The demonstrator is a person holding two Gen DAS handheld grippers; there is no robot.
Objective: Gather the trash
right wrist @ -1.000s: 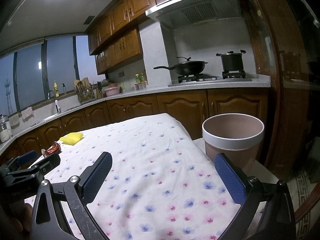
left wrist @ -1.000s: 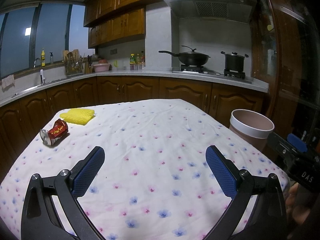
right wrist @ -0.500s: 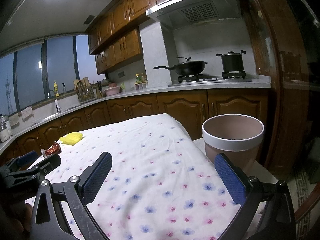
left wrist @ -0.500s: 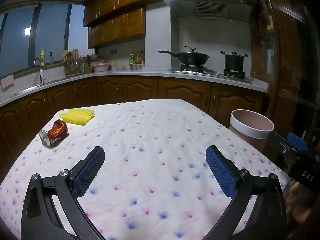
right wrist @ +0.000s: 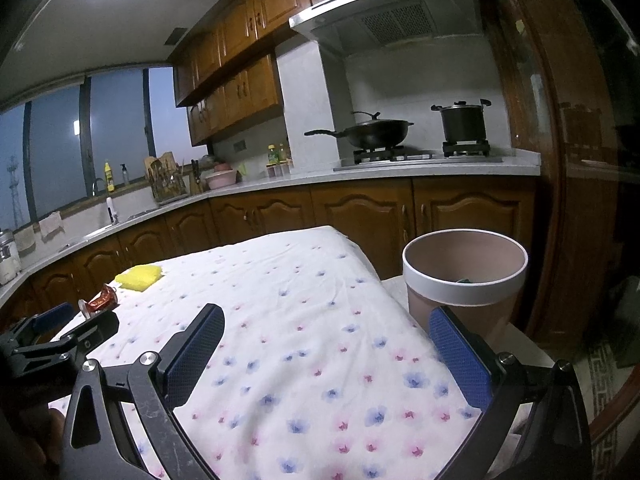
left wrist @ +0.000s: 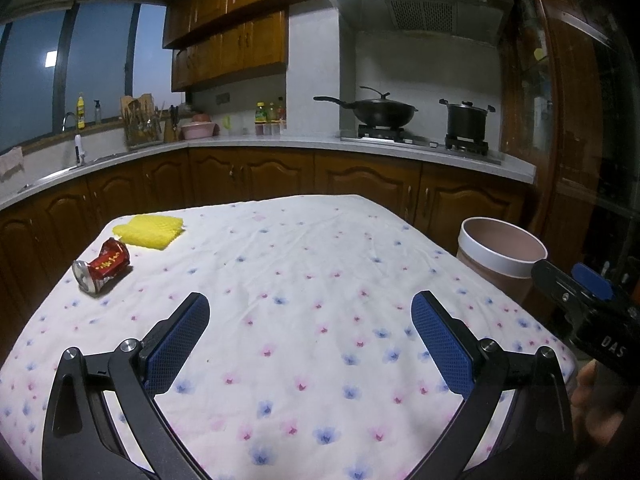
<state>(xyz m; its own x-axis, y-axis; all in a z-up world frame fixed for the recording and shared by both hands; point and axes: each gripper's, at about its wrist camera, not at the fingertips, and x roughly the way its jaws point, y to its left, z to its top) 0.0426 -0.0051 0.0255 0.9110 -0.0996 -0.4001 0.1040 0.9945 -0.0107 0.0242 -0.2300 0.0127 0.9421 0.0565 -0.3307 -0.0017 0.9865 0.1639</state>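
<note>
Can (left wrist: 102, 271) is lying at left of frame, well beyond the left gripper (left wrist: 310, 316); both grippers' jaws are gaping wide, holding nothing

I see a table (left wrist: 320, 280) under a flowered cloth (left wrist: 304, 360); a crushed red can (left wrist: 102, 266) lies near its far left corner; a yellow sponge (left wrist: 149, 231) sits just beyond.

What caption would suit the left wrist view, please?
Open left claw above floral tablecloth; crushed red can and yellow sponge far left.

Crushed red can (left wrist: 103, 271) lies sideways beside yellow sponge (left wrist: 149, 231) on tablecloth (left wrist: 304, 280).
</note>
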